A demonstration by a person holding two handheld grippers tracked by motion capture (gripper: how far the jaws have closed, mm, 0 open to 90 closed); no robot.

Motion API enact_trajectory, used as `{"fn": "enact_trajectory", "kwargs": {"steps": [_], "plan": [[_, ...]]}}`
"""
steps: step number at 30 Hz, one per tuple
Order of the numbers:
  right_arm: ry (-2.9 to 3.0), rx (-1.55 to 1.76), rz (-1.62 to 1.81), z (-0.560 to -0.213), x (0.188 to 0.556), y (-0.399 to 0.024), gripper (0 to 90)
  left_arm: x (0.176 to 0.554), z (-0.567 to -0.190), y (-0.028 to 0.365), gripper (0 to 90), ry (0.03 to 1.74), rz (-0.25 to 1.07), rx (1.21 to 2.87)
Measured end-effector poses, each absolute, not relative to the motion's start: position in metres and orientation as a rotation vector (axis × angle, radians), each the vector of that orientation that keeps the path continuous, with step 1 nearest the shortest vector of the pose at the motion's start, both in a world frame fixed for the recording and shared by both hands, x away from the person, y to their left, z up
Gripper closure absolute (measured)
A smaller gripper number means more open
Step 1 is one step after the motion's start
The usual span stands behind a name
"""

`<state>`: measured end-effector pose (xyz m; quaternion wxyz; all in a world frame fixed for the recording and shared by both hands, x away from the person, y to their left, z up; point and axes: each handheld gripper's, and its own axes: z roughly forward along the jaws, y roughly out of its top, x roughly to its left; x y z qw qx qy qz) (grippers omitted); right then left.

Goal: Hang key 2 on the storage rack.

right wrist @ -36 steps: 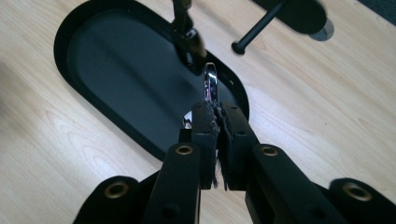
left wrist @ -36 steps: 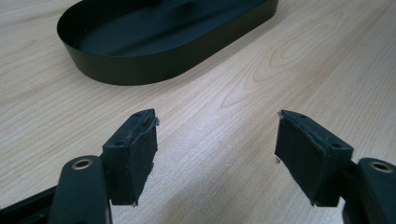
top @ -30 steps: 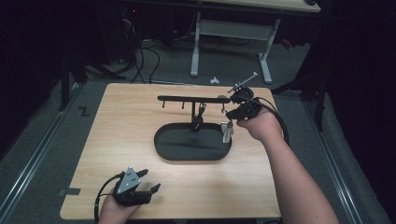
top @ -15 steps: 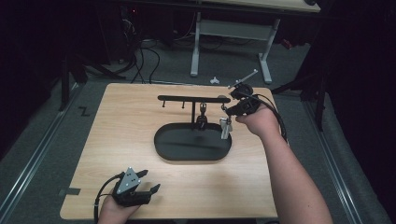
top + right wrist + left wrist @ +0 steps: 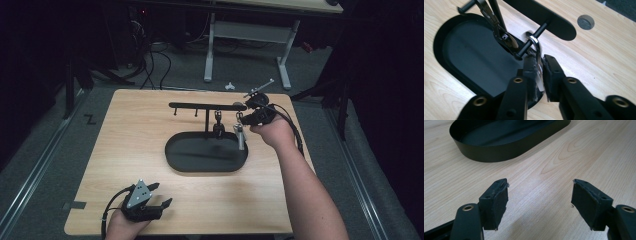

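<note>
One wooden table [image 5: 150,150]; one black oval tray [image 5: 205,160]; one black hanging rack [image 5: 200,106] with pegs, number unclear; two metal items hung from it, a dark one [image 5: 218,129] and a silver one [image 5: 240,134]; two handheld grippers, left [image 5: 159,196] and right [image 5: 243,117].

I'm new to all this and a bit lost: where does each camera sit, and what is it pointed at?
High view: above the table, looking forward and down; both forearms, left gripper, right gripper.
Left gripper view: on the left gripper, open above bare wood, facing the black tray.
Right gripper view: on the right gripper, shut on a silver ring over a rack peg.
All share the tray.
</note>
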<state>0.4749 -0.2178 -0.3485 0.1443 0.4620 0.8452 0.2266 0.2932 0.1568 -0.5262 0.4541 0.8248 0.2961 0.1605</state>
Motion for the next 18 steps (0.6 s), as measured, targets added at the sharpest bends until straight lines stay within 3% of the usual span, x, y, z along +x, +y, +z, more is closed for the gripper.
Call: {"fn": "enact_trajectory", "kwargs": {"steps": [7,12,14,18], "plan": [[2.401,1.380,0.650,-0.367,0.471,-0.219,64.8,0.293,-0.526,0.156,30.0,0.727,0.391,2.042],[2.378,1.379,0.714,-0.376,0.469,-0.218,63.7,0.292,-0.527,0.154,30.0,0.720,0.394,2.054],[2.359,1.365,0.713,-0.377,0.469,-0.215,65.3,0.292,-0.527,0.154,30.0,0.720,0.391,2.060],[2.327,1.338,0.740,-0.375,0.470,-0.213,79.0,0.292,-0.528,0.154,30.0,0.721,0.396,2.064]]}}
